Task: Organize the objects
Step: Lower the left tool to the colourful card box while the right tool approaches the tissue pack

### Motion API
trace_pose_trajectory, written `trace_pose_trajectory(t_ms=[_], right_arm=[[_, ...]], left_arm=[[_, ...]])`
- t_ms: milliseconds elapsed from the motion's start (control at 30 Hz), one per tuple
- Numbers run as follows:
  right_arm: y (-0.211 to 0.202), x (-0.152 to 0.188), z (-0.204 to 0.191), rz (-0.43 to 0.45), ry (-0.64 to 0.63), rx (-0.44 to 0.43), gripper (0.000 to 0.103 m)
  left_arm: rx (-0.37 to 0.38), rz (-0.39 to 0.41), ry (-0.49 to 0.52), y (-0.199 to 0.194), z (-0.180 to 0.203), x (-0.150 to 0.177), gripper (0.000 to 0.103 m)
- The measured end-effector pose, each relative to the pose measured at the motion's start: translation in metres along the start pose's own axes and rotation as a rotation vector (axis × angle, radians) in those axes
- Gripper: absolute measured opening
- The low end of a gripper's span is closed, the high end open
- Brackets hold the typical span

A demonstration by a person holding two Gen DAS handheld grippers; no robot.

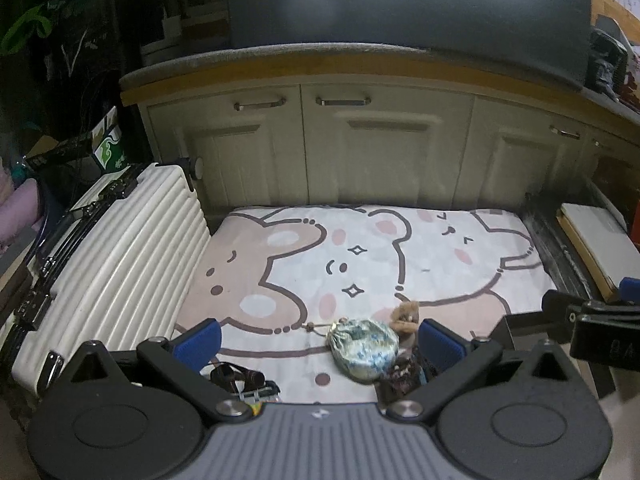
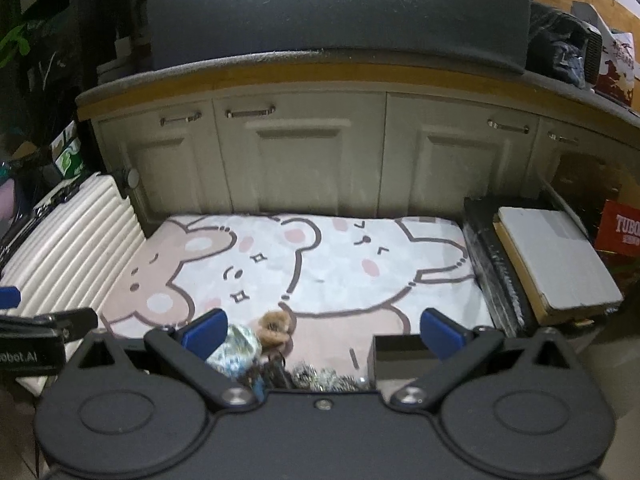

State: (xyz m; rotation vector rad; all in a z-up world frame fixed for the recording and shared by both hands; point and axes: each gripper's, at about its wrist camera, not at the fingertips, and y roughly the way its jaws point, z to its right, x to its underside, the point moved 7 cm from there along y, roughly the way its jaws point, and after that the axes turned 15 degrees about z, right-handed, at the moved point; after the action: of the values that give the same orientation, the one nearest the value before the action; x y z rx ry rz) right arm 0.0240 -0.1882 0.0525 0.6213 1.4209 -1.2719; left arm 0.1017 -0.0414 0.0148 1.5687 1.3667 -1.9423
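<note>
- Both grippers hang over the near edge of the cartoon-bear mat [image 1: 360, 256], empty, fingers wide apart: the left gripper [image 1: 318, 340] frames the small clutter, while the right gripper [image 2: 322, 334] sits further right, over the mat and the corner of a dark open box [image 2: 400, 354].
- The things to sort lie bunched at that near edge — a shiny crumpled pouch [image 1: 362, 346] touching a small brown plush charm [image 1: 406, 314], with a dark patterned item [image 1: 400, 372] just beside them. Closing on one could easily drag a neighbour along, since they overlap.
- The pouch looks slick and soft; I judge that a pinch on its bulge could slip or squash it.
- A thin cord or chain [image 1: 316, 326] runs left from the pouch and might snag on a finger.
- In the left wrist view a dark strap-like object [image 1: 236, 376] with a buckle is half hidden behind the gripper body, so what it is I cannot tell. The glittery pieces [image 2: 320, 378] in the right wrist view are likewise cut off.
- How deep the box is, and what it holds, does not show.
- The two grippers are close together, so they could collide in a careless reach.
- Further off stand the ribbed white suitcase [image 1: 116, 264] on the left and the cream cabinet doors [image 1: 384, 152] behind — blurred, and clear of the work.
</note>
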Motion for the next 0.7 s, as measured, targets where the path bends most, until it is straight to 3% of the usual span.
trace_pose_trajectory(t_ms=[133, 433, 600, 633, 700], right_arm=[[0.023, 0.014, -0.003, -0.038, 0.016, 0.004, 0.103], [0.077, 0.074, -0.009, -0.165, -0.053, -0.019, 0.103], [0.097, 0.103, -0.01, -0.246, -0.13, -0.066, 0.094], [0.101, 0.109, -0.01, -0.266, -0.148, -0.072, 0.094], [0.109, 0.122, -0.01, -0.311, -0.182, -0.084, 0.09]], left_arm=[[0.008, -0.042, -0.03, 0.027, -0.002, 0.011, 0.103], [0.046, -0.206, 0.0, 0.087, 0.005, 0.074, 0.101], [0.066, -0.286, 0.006, 0.109, 0.009, 0.103, 0.099], [0.117, -0.305, 0.043, 0.113, 0.011, 0.109, 0.098], [0.129, -0.349, 0.037, 0.122, 0.015, 0.122, 0.096]])
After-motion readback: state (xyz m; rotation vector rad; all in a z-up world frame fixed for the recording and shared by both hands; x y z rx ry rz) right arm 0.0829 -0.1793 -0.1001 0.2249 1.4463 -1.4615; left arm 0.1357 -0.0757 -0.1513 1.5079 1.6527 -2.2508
